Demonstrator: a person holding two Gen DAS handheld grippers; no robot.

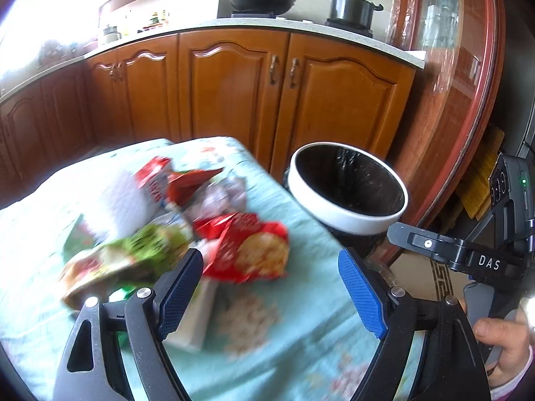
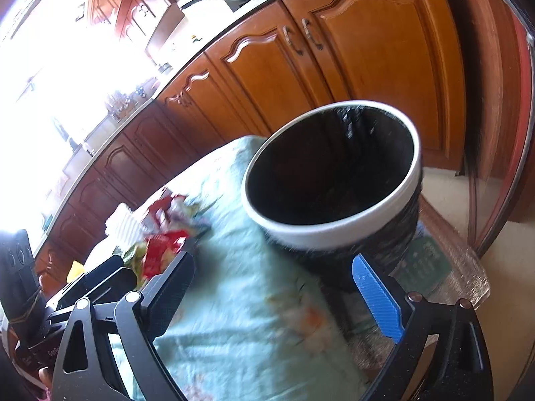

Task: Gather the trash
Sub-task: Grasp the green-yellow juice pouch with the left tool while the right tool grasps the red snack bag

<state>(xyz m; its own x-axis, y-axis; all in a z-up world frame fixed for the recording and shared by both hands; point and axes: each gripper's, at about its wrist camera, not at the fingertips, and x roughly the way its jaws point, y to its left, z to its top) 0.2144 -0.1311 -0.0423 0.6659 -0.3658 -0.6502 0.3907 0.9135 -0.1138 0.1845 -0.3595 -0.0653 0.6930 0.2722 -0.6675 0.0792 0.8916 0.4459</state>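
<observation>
Both empty and spread wide, the left hand-held gripper (image 1: 271, 287) hovers just short of the snack wrappers (image 1: 174, 230) heaped on the bench (image 1: 301, 351), the right hand-held gripper (image 2: 277, 297) facing the bin (image 2: 331, 180); pinching one wrapper edge looks best.

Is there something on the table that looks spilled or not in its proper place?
Yes. Empty snack wrappers lie in a loose heap on the light green tablecloth, not in the black-lined bin at the table's edge. A pale crumbly patch beside them looks spilled, though blur hides what it is.
</observation>
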